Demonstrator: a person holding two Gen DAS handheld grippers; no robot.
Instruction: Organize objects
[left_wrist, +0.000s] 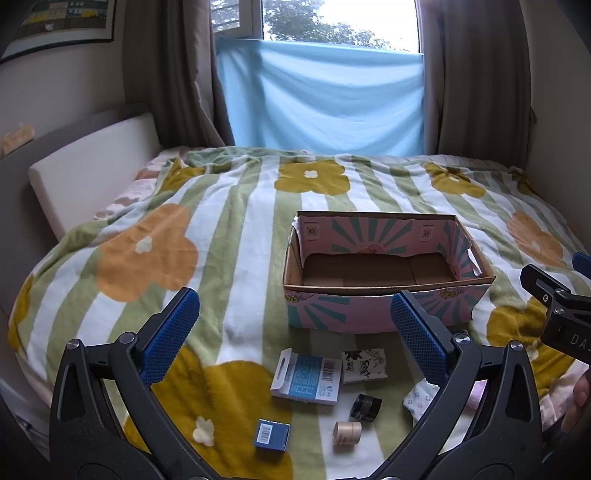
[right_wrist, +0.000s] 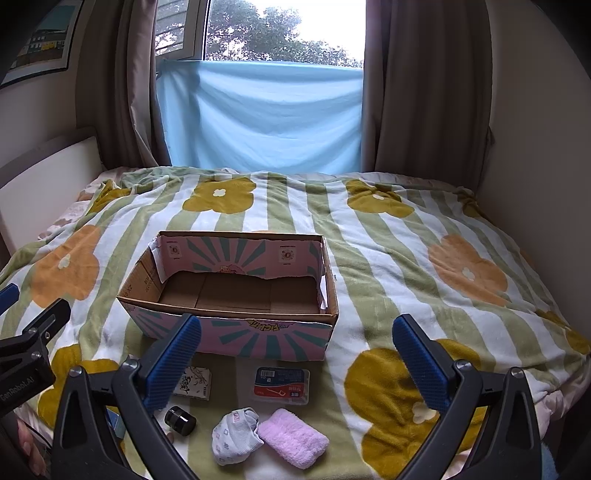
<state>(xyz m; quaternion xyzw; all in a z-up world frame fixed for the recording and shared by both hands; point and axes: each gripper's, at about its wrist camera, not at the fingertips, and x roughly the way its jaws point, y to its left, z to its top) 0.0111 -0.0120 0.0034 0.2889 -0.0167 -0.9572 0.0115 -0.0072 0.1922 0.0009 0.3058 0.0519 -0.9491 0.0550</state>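
An open cardboard box (left_wrist: 384, 286) with pink printed sides sits on the bed; it also shows in the right wrist view (right_wrist: 229, 317), with nothing in it. In front of it lie a blue-and-white carded pack (left_wrist: 306, 376), a small blue box (left_wrist: 271, 435), a black-and-white packet (left_wrist: 364, 360), a black jar (left_wrist: 365, 407), and a tan tape roll (left_wrist: 346, 437). The right wrist view adds a red-and-blue floss case (right_wrist: 282, 384), a white sock (right_wrist: 236, 435) and a pink cloth (right_wrist: 293, 437). My left gripper (left_wrist: 295, 332) and right gripper (right_wrist: 295, 363) are both open and empty above these items.
A striped flowered blanket (right_wrist: 406, 258) covers the bed. A white headboard (left_wrist: 92, 166) stands at the left. Brown curtains and a blue sheet (left_wrist: 325, 99) hang at the window behind. The right gripper's body (left_wrist: 557, 306) shows at the left view's right edge.
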